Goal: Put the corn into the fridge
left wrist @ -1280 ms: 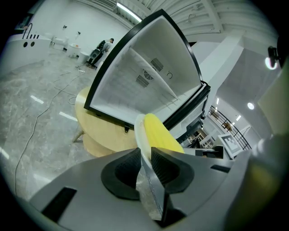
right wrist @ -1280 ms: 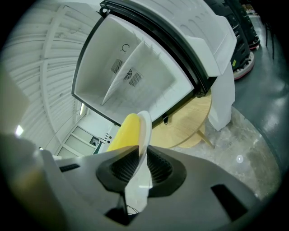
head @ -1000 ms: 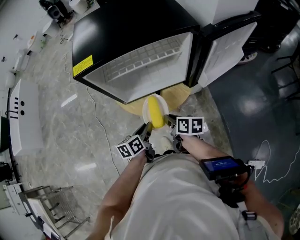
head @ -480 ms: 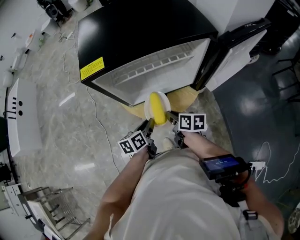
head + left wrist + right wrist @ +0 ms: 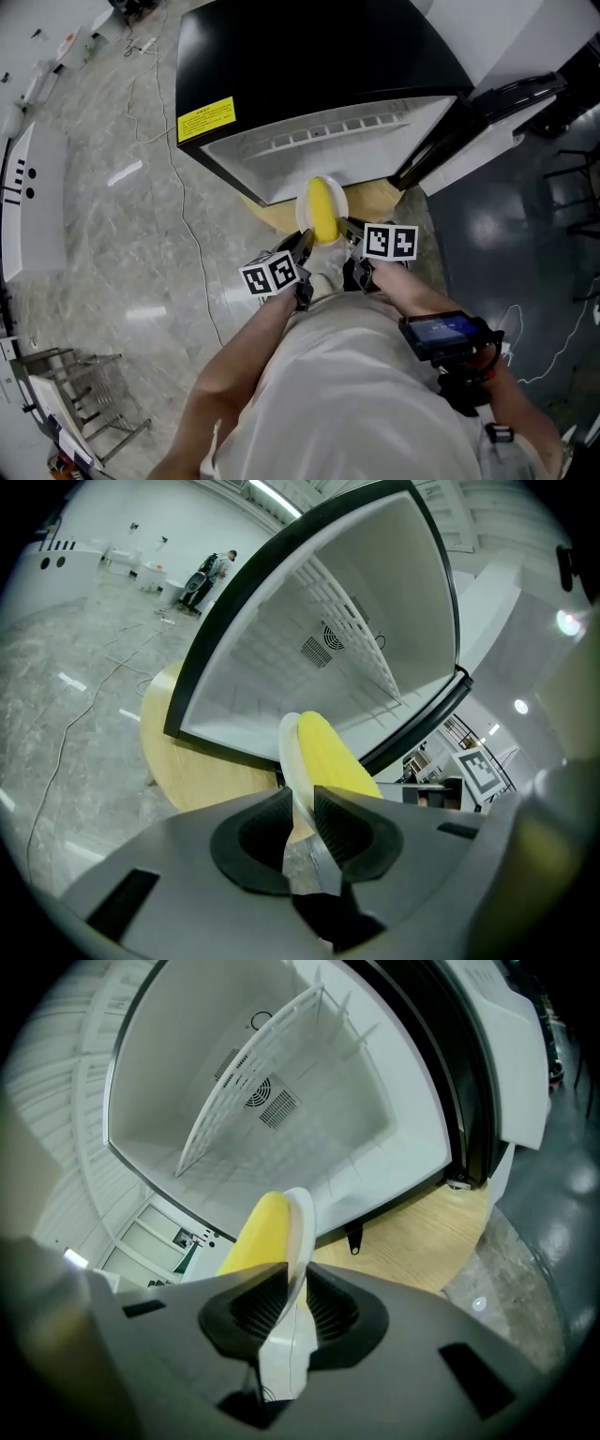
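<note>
Corn (image 5: 322, 208) on its plate (image 5: 302, 217), rim clenched by left gripper (image 5: 298, 803) and right gripper (image 5: 292, 1283) jaws, has advanced toward 12 o'clock, nearly reaching the open fridge (image 5: 319, 66) for insertion.

a pale short-sleeved shirt (image 5: 356, 394) and a black strapped forearm device (image 5: 461, 354) with a blue screen (image 5: 437, 328).

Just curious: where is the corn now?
Head view centre: the corn lies on a white plate held between the left gripper and right gripper, just before the open fridge.
</note>
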Demonstrator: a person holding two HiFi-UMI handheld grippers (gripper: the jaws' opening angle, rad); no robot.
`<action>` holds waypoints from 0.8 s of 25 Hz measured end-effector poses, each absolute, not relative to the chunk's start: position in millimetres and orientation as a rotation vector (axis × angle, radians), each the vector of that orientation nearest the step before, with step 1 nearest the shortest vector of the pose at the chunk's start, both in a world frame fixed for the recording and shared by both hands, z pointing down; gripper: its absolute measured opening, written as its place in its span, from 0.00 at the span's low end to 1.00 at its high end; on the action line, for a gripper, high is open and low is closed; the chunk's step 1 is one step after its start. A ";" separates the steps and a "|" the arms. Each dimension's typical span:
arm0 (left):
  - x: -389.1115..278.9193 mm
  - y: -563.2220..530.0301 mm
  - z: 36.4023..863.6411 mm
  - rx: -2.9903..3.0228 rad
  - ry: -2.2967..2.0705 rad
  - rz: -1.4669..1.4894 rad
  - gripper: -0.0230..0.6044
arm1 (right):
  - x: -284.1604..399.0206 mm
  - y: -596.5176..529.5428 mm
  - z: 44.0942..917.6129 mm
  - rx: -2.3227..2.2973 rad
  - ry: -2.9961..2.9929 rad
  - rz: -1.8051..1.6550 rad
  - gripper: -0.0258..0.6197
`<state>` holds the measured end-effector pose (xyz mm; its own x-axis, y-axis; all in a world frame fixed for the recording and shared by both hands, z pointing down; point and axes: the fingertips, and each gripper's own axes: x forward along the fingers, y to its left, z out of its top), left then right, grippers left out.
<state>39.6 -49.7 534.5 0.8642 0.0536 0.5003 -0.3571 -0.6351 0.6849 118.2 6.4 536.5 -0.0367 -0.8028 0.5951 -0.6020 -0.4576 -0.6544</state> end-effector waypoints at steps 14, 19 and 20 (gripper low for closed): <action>50.3 -51.0 559.9 2.110 -0.293 0.619 0.14 | 139.9 -13.9 561.7 -2.016 1.739 -1.562 0.13; 56.9 -59.3 564.7 2.100 -0.335 0.603 0.14 | 148.0 -31.1 566.8 -2.001 1.864 -1.547 0.13; 58.6 -58.6 565.7 2.093 -0.340 0.599 0.14 | 150.2 -32.2 567.4 -2.005 1.883 -1.547 0.13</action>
<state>58.6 -58.6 565.7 0.8445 -0.0138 0.5355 -0.4524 -0.5535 0.6993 150.2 -32.2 567.4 -0.1929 -0.7514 0.6310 -0.7651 -0.2874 -0.5762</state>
